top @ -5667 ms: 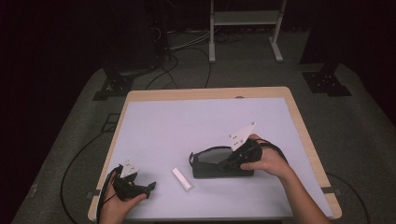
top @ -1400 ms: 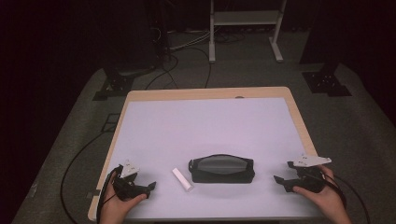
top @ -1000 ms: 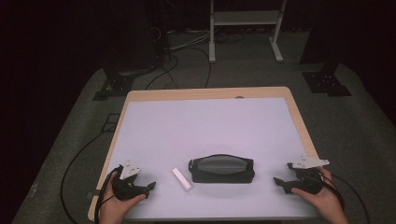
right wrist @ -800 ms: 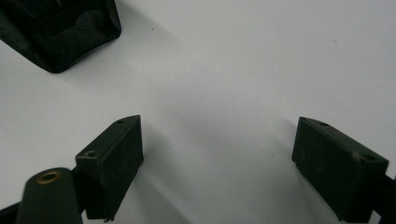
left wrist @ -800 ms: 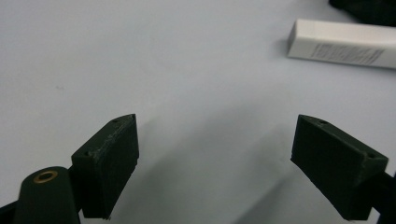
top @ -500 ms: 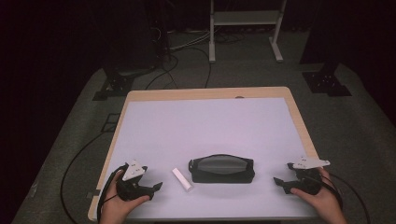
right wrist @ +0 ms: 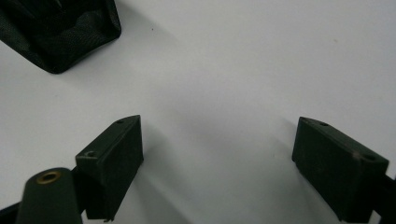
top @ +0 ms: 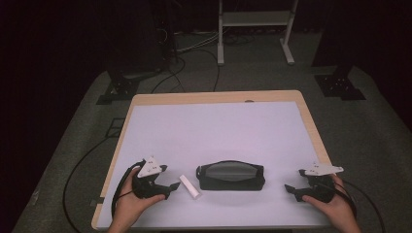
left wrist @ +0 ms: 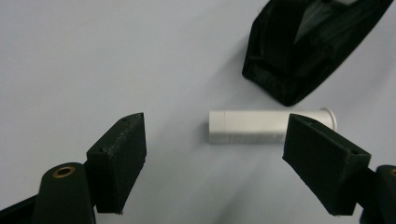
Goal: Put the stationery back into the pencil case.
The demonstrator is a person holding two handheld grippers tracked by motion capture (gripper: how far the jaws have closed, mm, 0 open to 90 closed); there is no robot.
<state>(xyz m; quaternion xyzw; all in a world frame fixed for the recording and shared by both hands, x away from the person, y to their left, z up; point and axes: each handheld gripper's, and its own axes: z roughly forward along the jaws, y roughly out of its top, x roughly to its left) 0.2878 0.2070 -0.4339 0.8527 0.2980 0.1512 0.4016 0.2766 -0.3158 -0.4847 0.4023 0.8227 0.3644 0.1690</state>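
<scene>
Black pouch (top: 231, 175) lies on the table (top: 214, 126) near its front edge, taken here as the landmark. White tube (top: 190, 186) lies flat on the table just left of the pouch, close but apart from it. Left gripper (top: 167, 187) sits left of the pouch, just beside the tube, jaws wide apart and just been closing a bit; the tube lies ahead between them, untouched, nothing gripped. Right gripper (top: 294, 190) sits well right of the pouch, near the table's right edge, jaws wide open over bare table, holding nothing.
</scene>
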